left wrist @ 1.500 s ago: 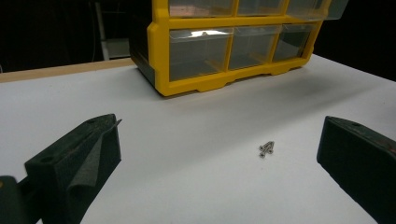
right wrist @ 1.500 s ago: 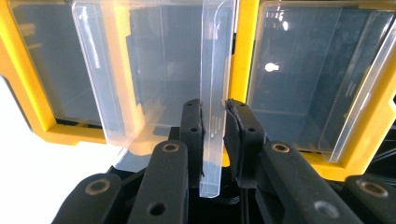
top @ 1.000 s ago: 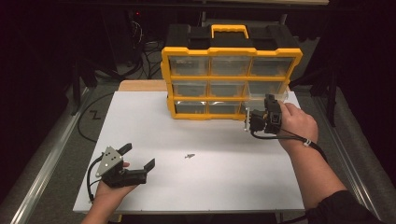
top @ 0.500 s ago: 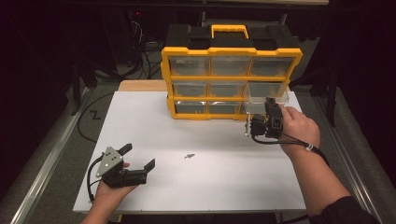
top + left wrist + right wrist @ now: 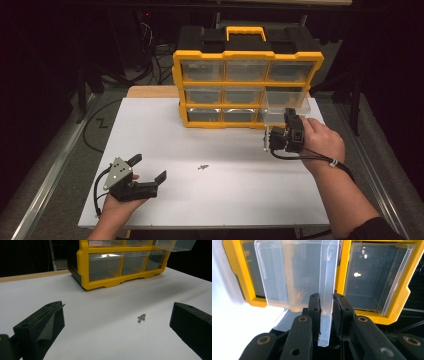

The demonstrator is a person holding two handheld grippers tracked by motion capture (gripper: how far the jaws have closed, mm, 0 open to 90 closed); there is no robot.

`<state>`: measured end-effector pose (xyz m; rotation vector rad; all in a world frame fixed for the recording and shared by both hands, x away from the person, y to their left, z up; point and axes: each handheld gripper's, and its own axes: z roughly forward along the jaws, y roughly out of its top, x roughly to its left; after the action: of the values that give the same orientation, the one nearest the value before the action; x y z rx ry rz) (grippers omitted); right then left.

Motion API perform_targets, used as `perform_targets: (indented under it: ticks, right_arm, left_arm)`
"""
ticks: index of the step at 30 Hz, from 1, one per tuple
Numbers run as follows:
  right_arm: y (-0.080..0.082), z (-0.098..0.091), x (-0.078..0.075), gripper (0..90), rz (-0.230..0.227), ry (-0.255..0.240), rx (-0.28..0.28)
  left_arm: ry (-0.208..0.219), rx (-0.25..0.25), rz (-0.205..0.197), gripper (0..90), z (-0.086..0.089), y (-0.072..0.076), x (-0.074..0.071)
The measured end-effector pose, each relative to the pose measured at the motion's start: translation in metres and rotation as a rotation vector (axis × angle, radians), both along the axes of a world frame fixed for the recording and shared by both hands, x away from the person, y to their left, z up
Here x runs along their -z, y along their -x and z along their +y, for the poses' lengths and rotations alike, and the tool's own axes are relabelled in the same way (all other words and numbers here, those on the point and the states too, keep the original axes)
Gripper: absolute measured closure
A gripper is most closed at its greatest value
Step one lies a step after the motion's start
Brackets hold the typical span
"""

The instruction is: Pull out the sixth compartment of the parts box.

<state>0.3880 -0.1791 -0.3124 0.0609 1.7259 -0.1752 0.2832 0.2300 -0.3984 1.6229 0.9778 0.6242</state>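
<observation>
Right hand-held gripper [image 5: 276, 139] pinching clear plastic drawer [image 5: 294, 277] front lip, drawer out from yellow plastic organizer cabinet [image 5: 245, 87] toward gripper (left hand-held gripper [image 5: 147, 174] spread, far off).

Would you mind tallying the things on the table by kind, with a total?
Yellow drawer cabinet: 1
Clear drawers in it: 9
Small cluster of screws: 1
Grippers: 2, left gripper and right gripper
Total: 13
</observation>
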Motion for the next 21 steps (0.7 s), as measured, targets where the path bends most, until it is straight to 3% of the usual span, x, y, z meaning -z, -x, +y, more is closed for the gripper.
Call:
perform_targets:
  ticks: [21]
  right_arm:
    - [0.0045,0.0000,0.0040,78.8,-0.001,-0.002,0.007]
  left_arm:
    - [-0.002,0.006,0.001,0.2,-0.0005,0.0005,-0.0003]
